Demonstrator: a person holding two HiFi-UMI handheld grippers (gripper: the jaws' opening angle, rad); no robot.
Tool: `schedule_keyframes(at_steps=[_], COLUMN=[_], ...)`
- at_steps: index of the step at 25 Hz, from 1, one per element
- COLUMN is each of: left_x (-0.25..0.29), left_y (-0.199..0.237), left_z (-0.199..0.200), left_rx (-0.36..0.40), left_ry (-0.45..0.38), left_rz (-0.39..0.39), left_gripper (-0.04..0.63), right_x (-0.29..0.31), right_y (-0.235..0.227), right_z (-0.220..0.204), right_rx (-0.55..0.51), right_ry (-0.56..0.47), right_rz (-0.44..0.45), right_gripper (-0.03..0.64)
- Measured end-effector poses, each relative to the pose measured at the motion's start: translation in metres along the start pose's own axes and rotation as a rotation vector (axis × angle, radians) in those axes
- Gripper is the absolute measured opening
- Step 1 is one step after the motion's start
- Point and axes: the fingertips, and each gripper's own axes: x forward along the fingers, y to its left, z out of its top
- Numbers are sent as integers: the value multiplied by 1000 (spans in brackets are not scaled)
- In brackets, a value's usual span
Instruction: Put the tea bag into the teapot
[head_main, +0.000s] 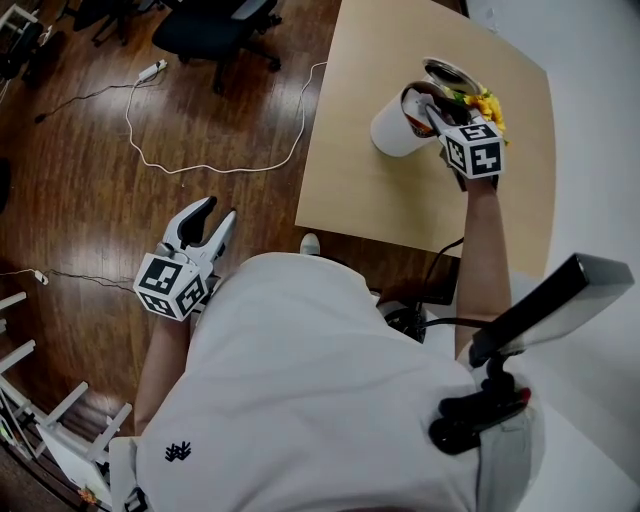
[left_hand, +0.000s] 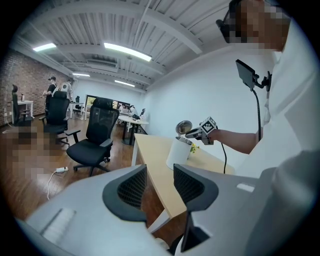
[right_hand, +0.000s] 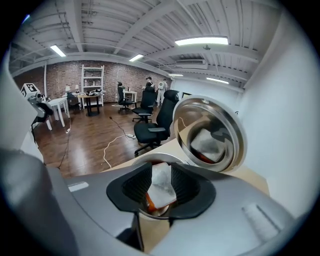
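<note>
A white teapot (head_main: 398, 126) stands on the far part of the wooden table (head_main: 390, 200), its shiny lid (head_main: 452, 75) tipped open. My right gripper (head_main: 432, 112) hovers right over the pot's mouth. In the right gripper view that gripper (right_hand: 161, 176) is shut on a white tea bag (right_hand: 161, 186) with an orange tag, hanging just above the teapot rim (right_hand: 152, 160); the open lid (right_hand: 210, 132) mirrors the bag. My left gripper (head_main: 218, 212) is off the table above the wood floor, open with nothing between its fingers (left_hand: 160, 182). From it the teapot (left_hand: 178, 152) shows at a distance.
Yellow flowers (head_main: 486, 104) sit just behind the teapot. A white cable (head_main: 215, 165) snakes over the floor left of the table, and a black office chair (head_main: 205, 30) stands beyond it. A black mount with a flat panel (head_main: 545, 305) juts out at my right side.
</note>
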Motion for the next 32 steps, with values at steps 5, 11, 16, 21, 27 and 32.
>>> schedule_keyframes(at_steps=[5, 11, 16, 21, 27, 32], left_x=[-2, -6, -17, -49, -69, -99], left_y=[-4, -5, -10, -9, -13, -38], left_z=[2, -6, -11, -27, -82, -84], left_rx=[16, 33, 100, 98, 140, 186], left_ry=[4, 33, 53, 66, 176, 150], left_rz=[-49, -164, -322, -462, -566, -630], left_gripper=[165, 164, 165, 164, 164, 164], right_x=[-26, -80, -144, -211, -276, -320], right_y=[15, 62, 134, 236, 345, 387], right_z=[12, 12, -14, -55, -116, -124], right_rx=[47, 92, 181, 369, 499, 525], right_ry=[-49, -95, -107, -137, -93, -120], right_rz=[-3, -53, -141, -256, -326, -382], right_gripper=[118, 117, 117, 117, 117, 117])
